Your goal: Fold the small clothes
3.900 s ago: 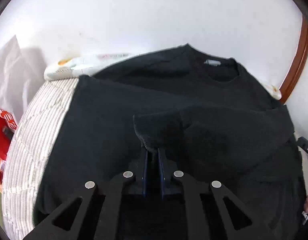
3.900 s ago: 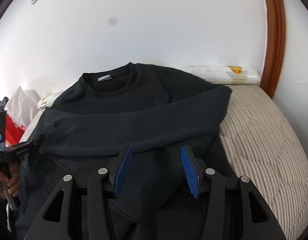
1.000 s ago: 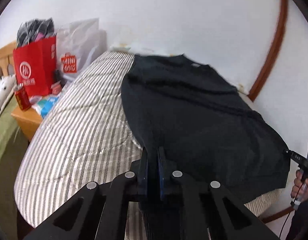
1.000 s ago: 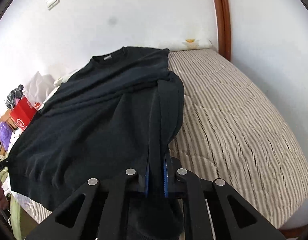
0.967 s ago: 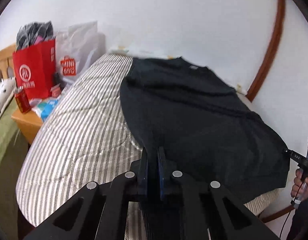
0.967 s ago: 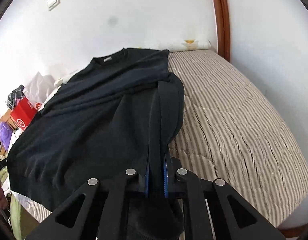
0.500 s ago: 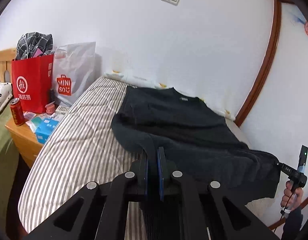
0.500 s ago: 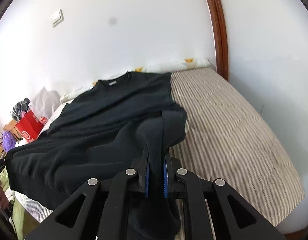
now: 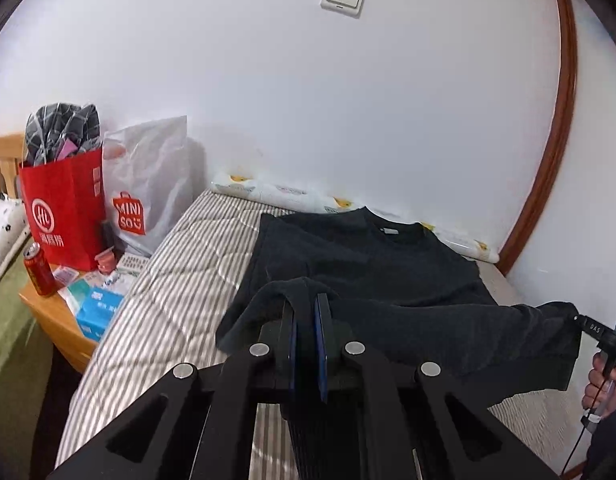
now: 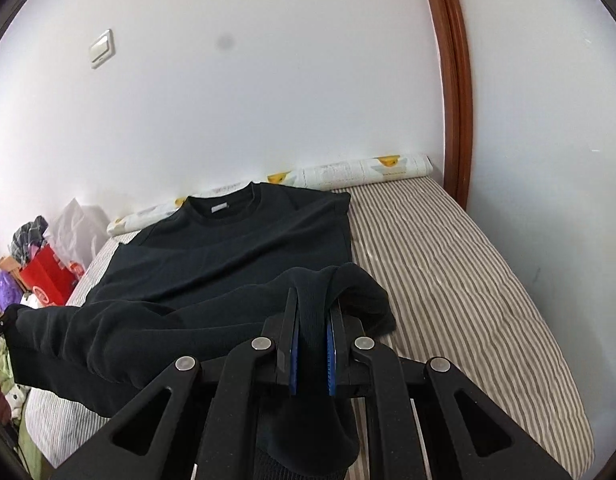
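Both grippers, left (image 9: 305, 312) and right (image 10: 314, 312), clamped on the sweater (image 10: 235, 248) hem corners, have lifted the hem off the bed (image 10: 448, 264) since a second ago, collar end flat by the wall, so the fold toward the collar is underway.

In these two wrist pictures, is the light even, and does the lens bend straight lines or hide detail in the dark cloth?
Left wrist view: soft, even daylight; the wooden door frame bows strongly from fisheye distortion; corners are black. Right wrist view: the same frame curves less; a dark smudge shows on the wall. In both, the black sweatshirt is underexposed, so its folds barely show.
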The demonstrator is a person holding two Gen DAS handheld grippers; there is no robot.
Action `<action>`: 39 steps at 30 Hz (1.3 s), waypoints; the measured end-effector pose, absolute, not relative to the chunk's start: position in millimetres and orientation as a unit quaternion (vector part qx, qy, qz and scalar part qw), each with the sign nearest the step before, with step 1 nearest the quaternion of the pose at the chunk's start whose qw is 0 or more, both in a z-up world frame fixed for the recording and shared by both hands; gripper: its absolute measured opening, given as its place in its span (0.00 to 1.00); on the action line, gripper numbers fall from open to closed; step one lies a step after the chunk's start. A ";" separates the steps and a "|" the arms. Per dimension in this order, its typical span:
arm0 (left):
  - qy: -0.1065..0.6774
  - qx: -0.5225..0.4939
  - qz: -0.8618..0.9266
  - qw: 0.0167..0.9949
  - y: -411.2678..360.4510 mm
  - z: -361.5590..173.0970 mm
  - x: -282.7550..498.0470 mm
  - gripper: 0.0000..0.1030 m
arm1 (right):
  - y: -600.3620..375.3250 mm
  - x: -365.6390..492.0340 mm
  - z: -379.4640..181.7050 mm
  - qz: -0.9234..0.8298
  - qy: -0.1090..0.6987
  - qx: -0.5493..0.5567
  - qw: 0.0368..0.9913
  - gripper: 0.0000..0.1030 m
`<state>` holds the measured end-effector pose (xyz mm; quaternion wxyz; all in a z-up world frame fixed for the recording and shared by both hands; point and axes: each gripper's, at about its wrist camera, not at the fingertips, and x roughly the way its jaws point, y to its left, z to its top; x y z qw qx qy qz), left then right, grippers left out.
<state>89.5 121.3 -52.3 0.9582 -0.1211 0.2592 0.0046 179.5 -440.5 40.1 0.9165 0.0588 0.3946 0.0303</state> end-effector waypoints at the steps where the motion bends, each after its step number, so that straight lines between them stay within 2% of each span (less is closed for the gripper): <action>1: 0.257 -0.116 0.009 0.959 120.6 -51.1 93.9 0.08 | -439.3 185.6 39.0 0.029 0.394 0.057 0.917 0.10; 11: 0.277 -0.114 0.027 0.954 120.1 -59.2 159.3 0.08 | -413.3 254.1 13.2 0.027 0.403 0.047 0.913 0.10; 21: 0.329 -0.099 0.056 0.937 117.1 -93.1 238.5 0.08 | -394.2 320.0 -28.5 0.029 0.428 0.032 0.903 0.10; 33: 0.377 -0.083 0.075 0.919 116.3 -125.1 270.1 0.11 | -393.6 354.5 -79.7 0.026 0.480 0.031 0.876 0.11; 37: 0.384 -0.080 0.066 0.917 116.0 -120.2 265.5 0.13 | -395.4 343.8 -67.1 0.050 0.492 0.018 0.869 0.28; 39: 0.384 -0.080 0.058 0.918 116.4 -116.9 259.6 0.17 | -401.6 326.1 -49.6 0.052 0.467 0.006 0.883 0.42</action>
